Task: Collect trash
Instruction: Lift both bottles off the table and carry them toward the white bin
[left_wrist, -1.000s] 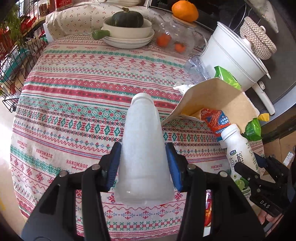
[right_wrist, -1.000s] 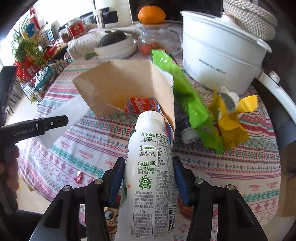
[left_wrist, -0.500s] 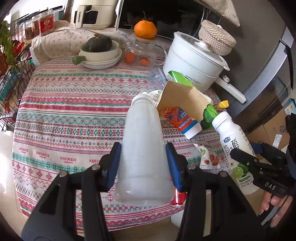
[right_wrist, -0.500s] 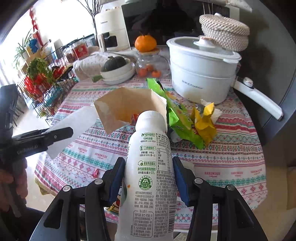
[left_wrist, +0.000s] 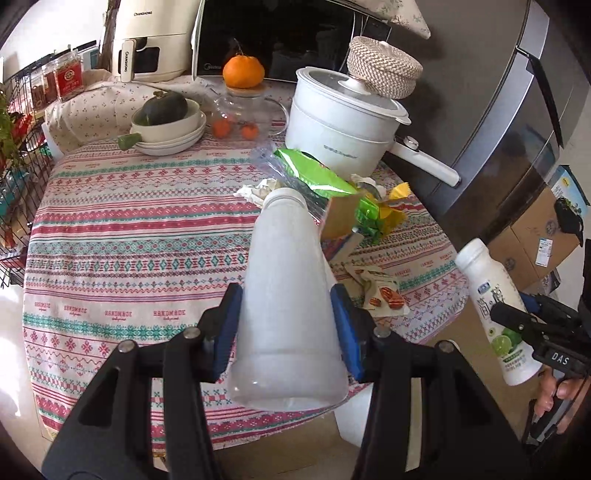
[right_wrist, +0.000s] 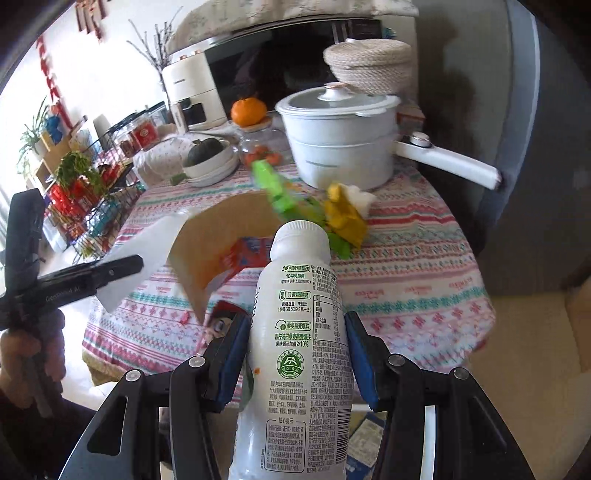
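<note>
- Table (left_wrist: 110, 236): round, under a patterned cloth, ahead of and below both claws. No bin shows in either view, so the drop point cannot be given.
- Pot (left_wrist: 343, 129): white, lidded, at the far side beyond the litter; not trash.
- Card piece (right_wrist: 221, 236): brown, bent, standing just ahead and left of the right claw. It hides most of the red-and-blue pack behind it.
- Plain bottle (left_wrist: 286, 299): white, unlabelled, clamped between the pads of the left claw (left_wrist: 288, 321). Long axis runs forward along the fingers, cap end away from the camera. Its base fills the lower centre of the view and hides the table edge behind it.
- Labelled bottle (right_wrist: 299, 343): white with green print, clamped in the right claw (right_wrist: 299, 354), same axis, cap forward. In the left view it hangs off the table's right edge.
- Wrappers (left_wrist: 317, 177): green and yellow, with crumpled paper, ahead of both claws, near the pot. The right claw appears nearer, but both claws are full; judged, the bottles must be dropped first.
- Nut packet (left_wrist: 380, 291): flat on the cloth just right of the left claw; partly cut off by the right pad.
- Small red scrap (right_wrist: 184, 316): near the table edge, left of the right claw; too small to identify.
</note>
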